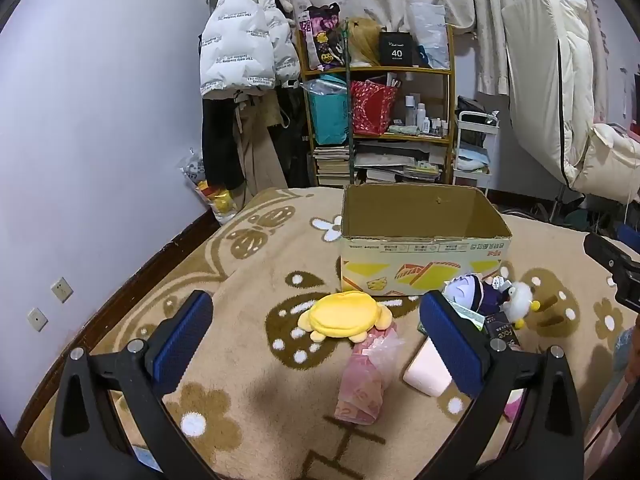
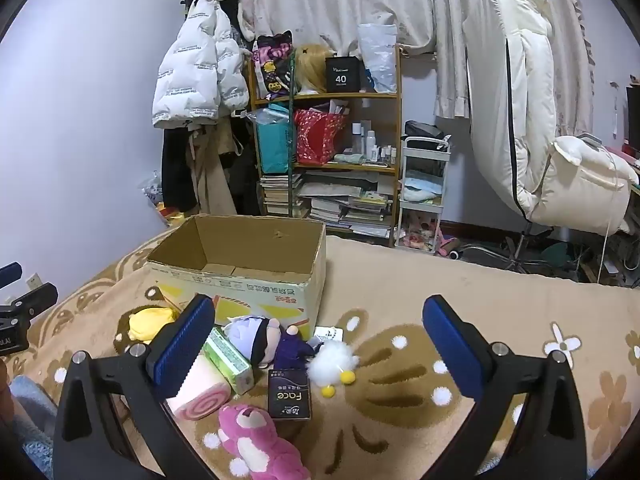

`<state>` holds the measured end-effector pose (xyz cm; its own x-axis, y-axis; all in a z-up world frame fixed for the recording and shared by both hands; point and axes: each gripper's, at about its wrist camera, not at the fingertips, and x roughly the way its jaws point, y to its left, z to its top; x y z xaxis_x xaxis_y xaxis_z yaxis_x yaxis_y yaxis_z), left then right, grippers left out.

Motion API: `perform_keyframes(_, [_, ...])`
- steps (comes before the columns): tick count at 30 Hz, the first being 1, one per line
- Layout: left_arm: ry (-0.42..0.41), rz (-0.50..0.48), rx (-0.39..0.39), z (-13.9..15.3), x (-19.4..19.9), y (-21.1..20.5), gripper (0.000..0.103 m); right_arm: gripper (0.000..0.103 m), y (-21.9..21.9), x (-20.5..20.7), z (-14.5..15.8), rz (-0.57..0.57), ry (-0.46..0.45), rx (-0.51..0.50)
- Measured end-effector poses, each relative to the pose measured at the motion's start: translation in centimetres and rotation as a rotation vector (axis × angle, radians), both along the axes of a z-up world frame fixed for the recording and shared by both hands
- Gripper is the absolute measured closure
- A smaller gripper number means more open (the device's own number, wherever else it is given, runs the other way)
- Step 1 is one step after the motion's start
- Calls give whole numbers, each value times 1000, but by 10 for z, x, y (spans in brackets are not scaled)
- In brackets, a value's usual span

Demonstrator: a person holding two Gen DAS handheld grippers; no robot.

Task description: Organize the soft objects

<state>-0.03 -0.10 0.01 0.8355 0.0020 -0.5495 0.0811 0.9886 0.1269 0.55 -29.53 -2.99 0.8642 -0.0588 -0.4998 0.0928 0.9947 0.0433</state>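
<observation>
Both my claws hang spread wide and empty above the blanket (image 1: pixel 256 392): my left claw (image 1: pixel 316 344) over the yellow plush (image 1: pixel 340 316) and the pink tissue pack (image 1: pixel 362 380), my right claw (image 2: pixel 320 344) above the crowded heap in front of the open cardboard box (image 2: pixel 240 280), which stands empty at the far side. The soft toys lie mixed with things that are not soft, and that is where I judge the trouble lies. The purple doll (image 2: pixel 264 338) lies touching the green packet (image 2: pixel 230 360) and the white fluffy toy (image 2: pixel 334 358) rests just beside the black Face box (image 2: pixel 290 398), so a careless close of my right claw could pinch a packet along with a toy, or carry the wrong thing to the box. The pink bear (image 2: pixel 256 440) lies very near my camera, partly under my finger frame, where I could misjudge the reach. Plush gives under the pads, so a shallow grip on fur or a limb may slip out on the way. With both claws working near each other, I might also knock them together over the heap.
</observation>
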Motion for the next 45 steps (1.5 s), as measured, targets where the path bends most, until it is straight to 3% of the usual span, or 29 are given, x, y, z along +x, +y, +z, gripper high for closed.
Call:
perform_keyframes(3, [13,-4,-32,0,1,2,1,0,0,0,0,-2,-2,0])
perform_keyframes(45, [2,2,-11,0,1,2,1,0,2,1,-2,10,-2,4])
